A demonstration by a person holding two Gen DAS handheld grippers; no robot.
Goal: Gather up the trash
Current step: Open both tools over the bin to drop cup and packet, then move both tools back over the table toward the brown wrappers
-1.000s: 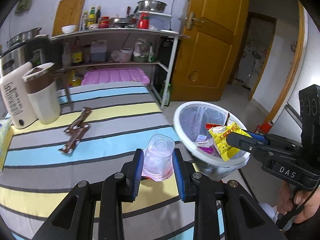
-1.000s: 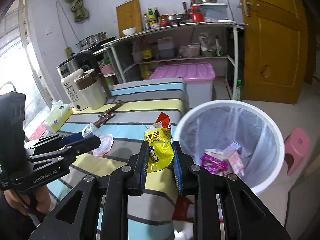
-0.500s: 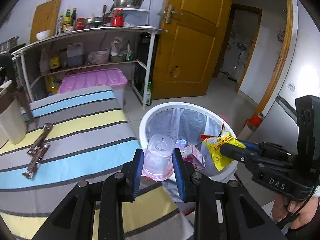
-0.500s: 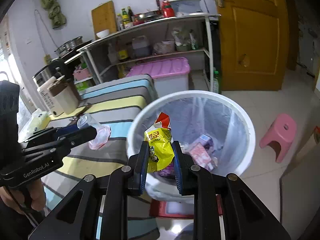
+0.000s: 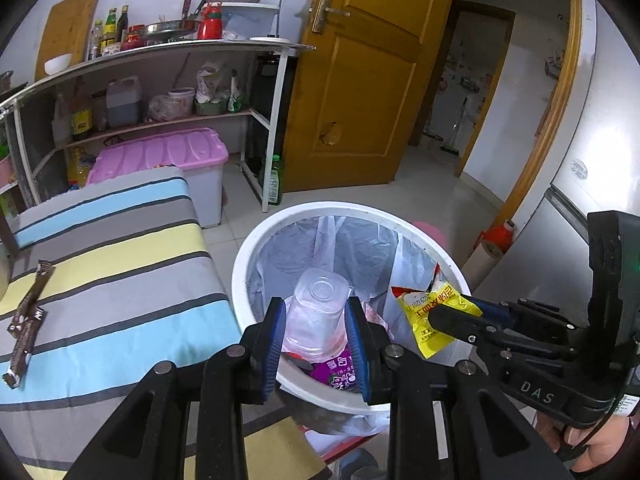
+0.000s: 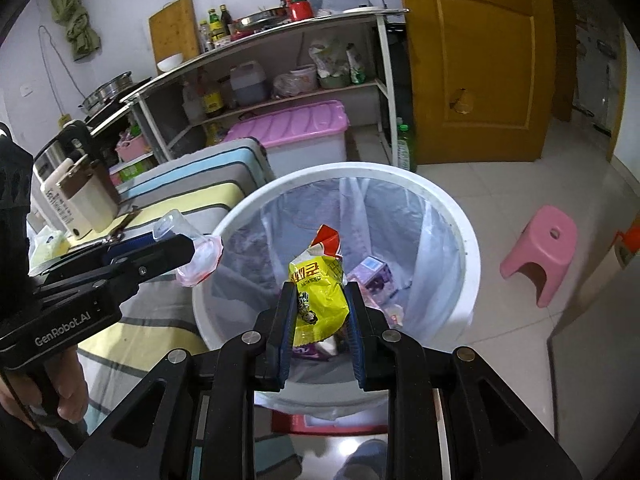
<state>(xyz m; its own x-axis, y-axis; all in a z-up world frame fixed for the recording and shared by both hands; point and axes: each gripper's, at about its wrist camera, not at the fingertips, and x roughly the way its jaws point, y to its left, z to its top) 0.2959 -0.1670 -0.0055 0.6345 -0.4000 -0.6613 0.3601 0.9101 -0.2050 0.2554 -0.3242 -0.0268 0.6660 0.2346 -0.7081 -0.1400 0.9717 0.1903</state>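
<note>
1. A second back both my grippers were over the striped tablecloth; by this moment they had swung across and down and hung over the white round bin with a clear plastic liner (image 5: pixel 256 248), rim (image 6: pixel 470 240).
2. My left gripper (image 5: pixel 316 334) was clamped on the clear plastic cup with a pinkish residue (image 5: pixel 316 312), base pointing away from me, same hold as before; seen side-on from the right wrist (image 6: pixel 188 246), the cup (image 6: pixel 176 226) sat at the bin's rim.
3. My right gripper (image 6: pixel 320 324) pinched the yellow crinkled snack bag with a red torn top (image 6: pixel 318 292), above the bin's mouth; also visible from the left (image 5: pixel 434 306).
4. Bin already held a purple wrapper (image 5: pixel 340 372) and a small lilac carton (image 6: pixel 374 272).
5. Table beside the bin had a blue, yellow and grey striped cloth (image 5: pixel 120 264); brown sachet strips (image 5: pixel 28 320) lay on it, well apart from the bin.
6. Room: tiled floor, orange wooden door (image 5: pixel 360 80), metal shelf rack with bottles and bowls (image 5: pixel 160 52), pink-lidded storage box (image 5: pixel 160 152), pink plastic stool (image 6: pixel 540 252).
7. Writing: "DAS" on the right gripper body, "GenRobot.AI" on the left; bag print was East Asian characters, unreadable to me.
</note>
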